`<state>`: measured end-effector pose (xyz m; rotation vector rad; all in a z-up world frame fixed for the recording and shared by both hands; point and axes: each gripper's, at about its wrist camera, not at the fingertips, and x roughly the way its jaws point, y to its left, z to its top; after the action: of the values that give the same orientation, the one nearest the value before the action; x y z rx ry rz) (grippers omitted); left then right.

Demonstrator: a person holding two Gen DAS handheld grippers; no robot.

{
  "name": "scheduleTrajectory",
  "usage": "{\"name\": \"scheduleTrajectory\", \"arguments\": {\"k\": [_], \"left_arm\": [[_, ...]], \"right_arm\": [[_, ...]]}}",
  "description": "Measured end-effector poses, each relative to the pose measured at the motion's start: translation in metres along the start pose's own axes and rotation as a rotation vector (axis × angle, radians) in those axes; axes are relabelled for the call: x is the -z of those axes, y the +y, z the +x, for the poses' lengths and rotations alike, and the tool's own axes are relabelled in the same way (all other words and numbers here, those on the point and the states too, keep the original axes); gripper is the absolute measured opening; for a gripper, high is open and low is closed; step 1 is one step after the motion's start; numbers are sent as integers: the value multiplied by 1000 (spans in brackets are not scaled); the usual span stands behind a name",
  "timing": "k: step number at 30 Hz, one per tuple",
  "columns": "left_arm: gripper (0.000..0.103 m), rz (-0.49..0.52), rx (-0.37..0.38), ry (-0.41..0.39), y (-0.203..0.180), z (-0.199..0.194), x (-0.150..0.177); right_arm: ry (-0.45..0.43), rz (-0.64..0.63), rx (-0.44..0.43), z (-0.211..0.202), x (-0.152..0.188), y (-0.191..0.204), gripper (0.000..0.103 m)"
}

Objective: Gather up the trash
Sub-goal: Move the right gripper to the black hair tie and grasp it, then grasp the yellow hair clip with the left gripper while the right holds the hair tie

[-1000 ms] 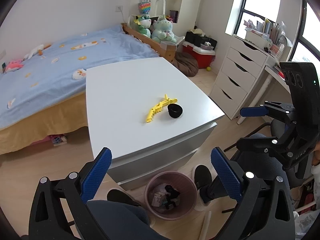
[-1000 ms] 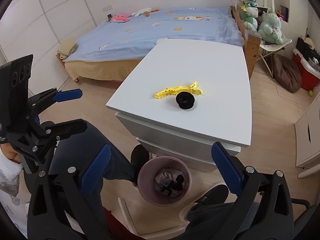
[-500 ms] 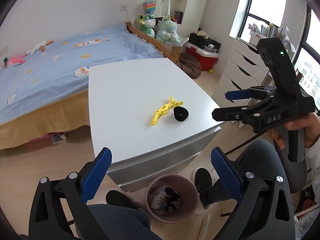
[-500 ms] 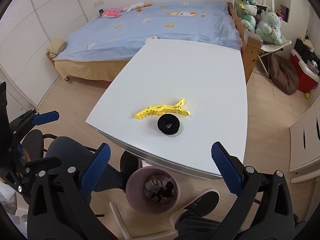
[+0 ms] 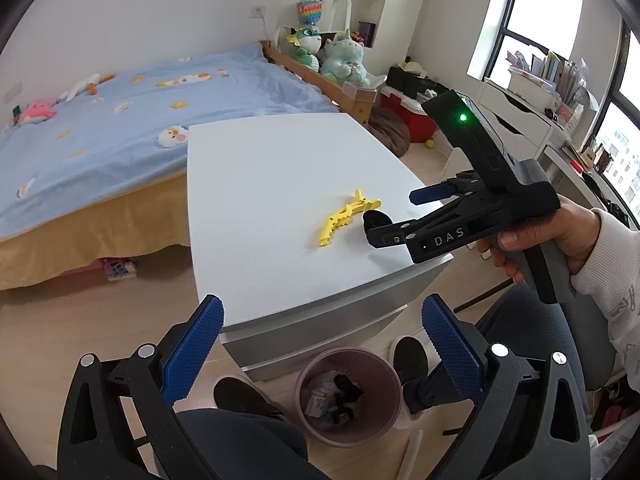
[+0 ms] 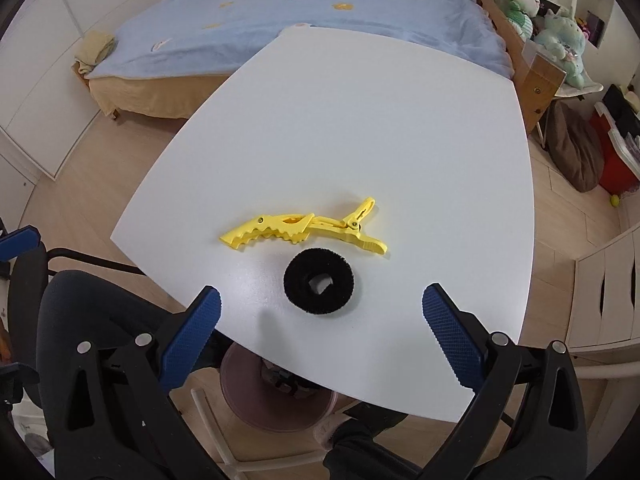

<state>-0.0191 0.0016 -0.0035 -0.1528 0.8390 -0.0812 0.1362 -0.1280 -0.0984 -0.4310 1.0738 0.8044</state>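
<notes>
Right gripper (image 6: 320,312), fingers wide, has moved in over the table (image 6: 360,120) above the black hair tie (image 6: 319,286); left gripper (image 5: 322,326) wide too

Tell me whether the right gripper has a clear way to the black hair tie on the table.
Probably yes. The right gripper is open and hangs just short of the black hair tie, with only bare white table between. The yellow clip lies beyond it, apart.
</notes>
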Motion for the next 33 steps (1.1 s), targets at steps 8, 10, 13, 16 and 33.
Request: {"name": "scheduleTrajectory", "arguments": {"k": [8,10,13,16,33], "left_arm": [[95,-7,-4,4,4,2,0],[95,-9,-3,4,5,3,0],[95,-6,-4,7,5,4,0],[95,-4,-2,7,4,5,-1],[95,61,1,-4,-4,17,-23]], "right_arm": [[17,-20,-13,10,-5,3,66],[19,-22,-10,11,-5,2,55],[23,-32,-4,12,-4,3,44],[22,-31,0,13,-4,2,35],[-64,15,-25,-26,10,-11,33]]}}
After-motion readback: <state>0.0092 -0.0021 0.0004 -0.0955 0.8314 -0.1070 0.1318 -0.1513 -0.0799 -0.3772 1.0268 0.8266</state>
